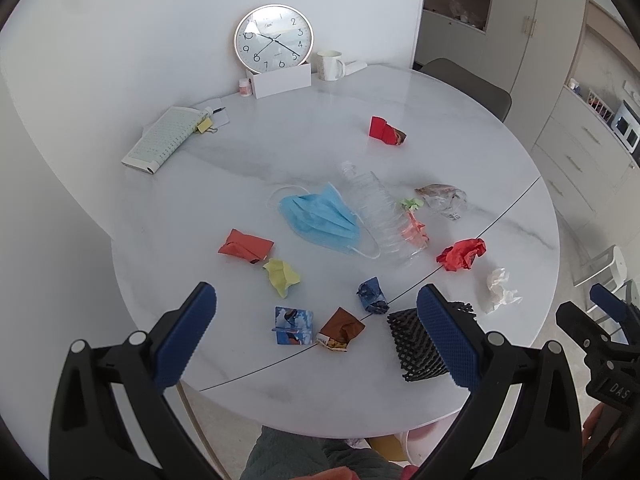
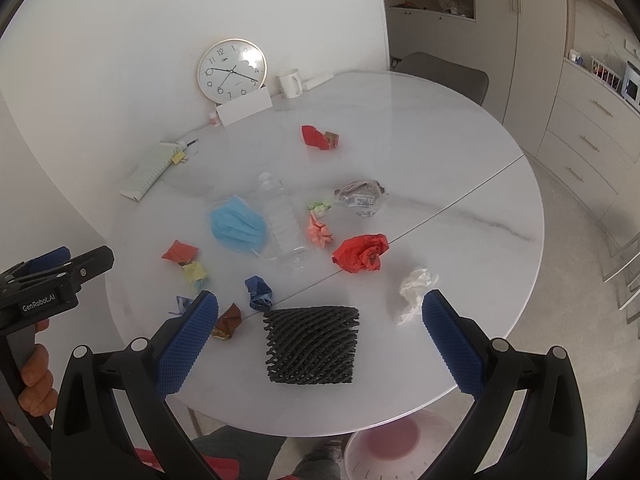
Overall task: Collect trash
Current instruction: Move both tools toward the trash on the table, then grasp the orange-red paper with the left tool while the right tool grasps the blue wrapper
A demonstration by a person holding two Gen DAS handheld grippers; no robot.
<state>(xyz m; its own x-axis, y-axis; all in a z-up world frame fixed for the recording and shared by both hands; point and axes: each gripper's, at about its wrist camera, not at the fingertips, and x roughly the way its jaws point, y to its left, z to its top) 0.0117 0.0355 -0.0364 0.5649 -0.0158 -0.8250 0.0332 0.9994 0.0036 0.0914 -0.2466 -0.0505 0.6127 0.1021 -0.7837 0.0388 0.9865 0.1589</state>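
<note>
Trash lies scattered on a round white marble table point(image 1: 460, 120) point(image 2: 440, 140): a blue face mask point(image 1: 320, 218) point(image 2: 236, 224), a clear plastic bottle point(image 1: 376, 208) point(image 2: 282, 220), a black foam net point(image 1: 416, 344) point(image 2: 312, 344), crumpled red paper point(image 1: 462, 254) point(image 2: 360, 252), white tissue point(image 1: 500, 290) point(image 2: 414, 290) and several small wrappers. My left gripper point(image 1: 316, 340) hovers open above the near edge, over a brown wrapper point(image 1: 340, 328). My right gripper point(image 2: 320, 344) hovers open above the black net, holding nothing.
A clock point(image 1: 274, 38), a white mug point(image 1: 330, 65), a card box point(image 1: 282, 80) and a notebook point(image 1: 160, 140) stand at the table's far side by the wall. A translucent bin point(image 2: 392, 444) sits on the floor below the near edge. Cabinets point(image 2: 580, 120) line the right.
</note>
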